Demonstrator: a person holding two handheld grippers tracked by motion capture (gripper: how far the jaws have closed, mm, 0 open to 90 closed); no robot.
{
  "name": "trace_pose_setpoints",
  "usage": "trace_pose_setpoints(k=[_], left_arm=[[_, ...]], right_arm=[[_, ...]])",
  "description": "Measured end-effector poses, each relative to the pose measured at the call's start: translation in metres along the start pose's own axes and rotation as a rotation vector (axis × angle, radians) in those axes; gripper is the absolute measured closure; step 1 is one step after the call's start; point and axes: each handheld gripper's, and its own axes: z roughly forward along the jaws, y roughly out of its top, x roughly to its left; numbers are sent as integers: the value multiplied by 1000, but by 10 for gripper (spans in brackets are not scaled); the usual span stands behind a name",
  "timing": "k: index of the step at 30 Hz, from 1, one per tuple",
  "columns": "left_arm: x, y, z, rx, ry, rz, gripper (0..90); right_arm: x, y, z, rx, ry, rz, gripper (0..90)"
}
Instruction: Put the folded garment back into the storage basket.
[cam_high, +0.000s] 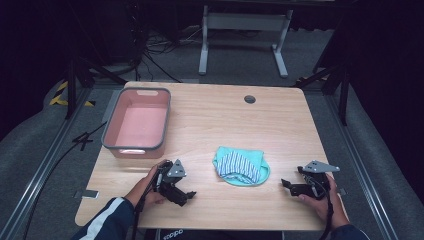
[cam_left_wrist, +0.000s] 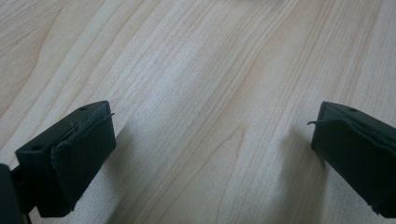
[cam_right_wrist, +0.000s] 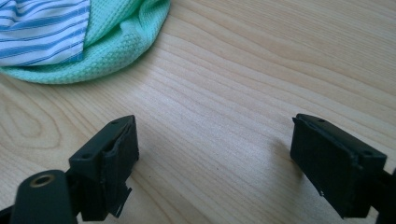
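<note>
A small pile of cloth (cam_high: 241, 166) lies at the table's front centre: a mint green knit piece with a blue-and-white striped piece on top. My left gripper (cam_high: 186, 196) rests low over the table to the left of the pile, jaws wide apart with bare wood between them (cam_left_wrist: 212, 135). My right gripper (cam_high: 286, 185) sits to the right of the pile and points toward it, open, nothing between its jaws (cam_right_wrist: 215, 144). In the right gripper view the green cloth (cam_right_wrist: 121, 42) and the striped cloth (cam_right_wrist: 42, 32) lie at the upper left, apart from the jaws.
A pink bin with a grey rim (cam_high: 161, 130) stands empty at the table's left. A round grommet hole (cam_high: 249, 99) sits near the far edge. Beyond the wooden table (cam_high: 210, 125) are a grey floor, cables and a white frame.
</note>
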Motion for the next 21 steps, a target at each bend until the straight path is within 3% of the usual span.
trace_pose_setpoints(k=[11, 12, 15, 17, 19, 21], left_arm=[[-1, -1, -1, -2, 8, 3, 16], [0, 0, -2, 1, -8, 36, 30], [2, 6, -1, 12, -13, 37, 83], [4, 13, -2, 3, -4, 40, 228], [5, 18, -2, 4, 6, 38, 167], [9, 29, -3, -39, 0, 6, 191]], right_arm=[[0, 0, 0, 0, 0, 1, 156], [0, 1, 0, 3, 0, 0, 156], [0, 2, 0, 13, 3, 2, 179], [2, 3, -1, 19, 5, -6, 231], [3, 5, -2, 16, 7, -4, 266], [5, 11, -6, -11, 24, -4, 264]])
